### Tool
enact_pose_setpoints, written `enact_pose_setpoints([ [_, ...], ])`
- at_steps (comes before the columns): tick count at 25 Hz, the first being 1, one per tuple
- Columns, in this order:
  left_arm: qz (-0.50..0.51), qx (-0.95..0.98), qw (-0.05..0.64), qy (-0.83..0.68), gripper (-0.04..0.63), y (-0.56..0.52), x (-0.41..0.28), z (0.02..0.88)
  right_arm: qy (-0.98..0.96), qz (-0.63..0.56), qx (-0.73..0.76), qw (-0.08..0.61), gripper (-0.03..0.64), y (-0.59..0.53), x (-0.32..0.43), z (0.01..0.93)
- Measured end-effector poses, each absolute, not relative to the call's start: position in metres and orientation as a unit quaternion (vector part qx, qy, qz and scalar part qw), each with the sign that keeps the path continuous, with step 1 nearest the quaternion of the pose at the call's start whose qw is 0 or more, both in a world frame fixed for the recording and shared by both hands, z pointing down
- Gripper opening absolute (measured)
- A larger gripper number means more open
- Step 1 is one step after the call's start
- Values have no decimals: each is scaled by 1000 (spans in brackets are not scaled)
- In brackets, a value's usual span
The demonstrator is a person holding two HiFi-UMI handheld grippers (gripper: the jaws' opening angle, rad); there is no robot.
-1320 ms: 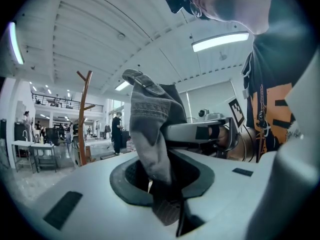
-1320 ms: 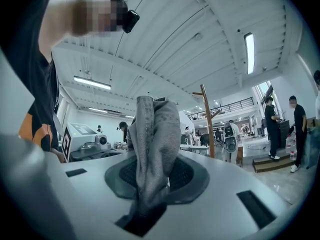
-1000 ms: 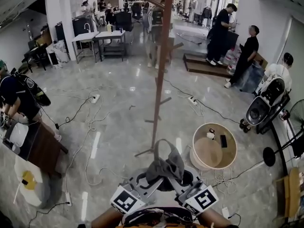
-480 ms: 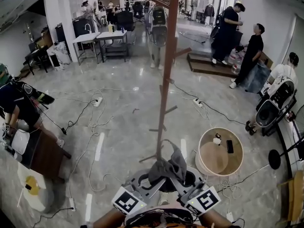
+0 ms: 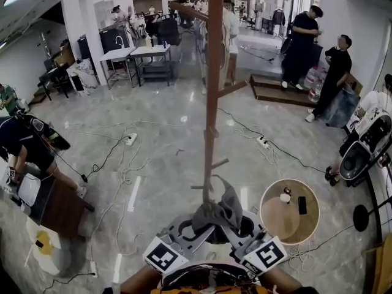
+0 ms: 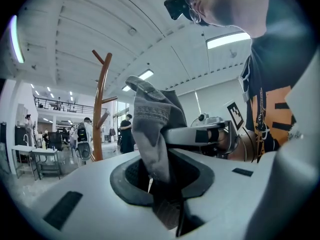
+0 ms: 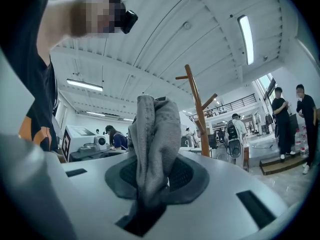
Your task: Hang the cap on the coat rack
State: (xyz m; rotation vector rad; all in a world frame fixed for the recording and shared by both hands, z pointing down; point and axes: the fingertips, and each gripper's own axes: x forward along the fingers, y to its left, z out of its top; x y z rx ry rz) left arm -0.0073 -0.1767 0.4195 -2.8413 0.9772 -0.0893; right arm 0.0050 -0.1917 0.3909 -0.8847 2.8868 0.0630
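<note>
My left claw (image 5: pixel 197 226) and right claw (image 5: pixel 239 226) both clench a crumpled grey fabric cap (image 5: pixel 218 211) near the brown wooden coat rack (image 5: pixel 213 90).

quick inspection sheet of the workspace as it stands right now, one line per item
surface: glossy grey floor; no workbench in use
job's things: grey cap held up in front of the wooden coat rack, not yet on a hook
clutter: round table right of the rack, with small items on it
tools: left tool and right tool both shut on the cap
cables: loose cords and a power strip on the floor
surroundings: people standing far right, desks far left
</note>
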Motion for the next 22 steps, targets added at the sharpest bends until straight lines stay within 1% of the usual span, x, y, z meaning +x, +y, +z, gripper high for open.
enact_pose_setpoints([
  [8, -26, -937, 63, 344, 101, -241, -4, 415, 959, 26, -276, 61, 100, -257, 9, 387],
  [22, -11, -946, 42, 322, 103, -312, -27, 418, 951, 29, -302, 51, 100, -326, -13, 389],
])
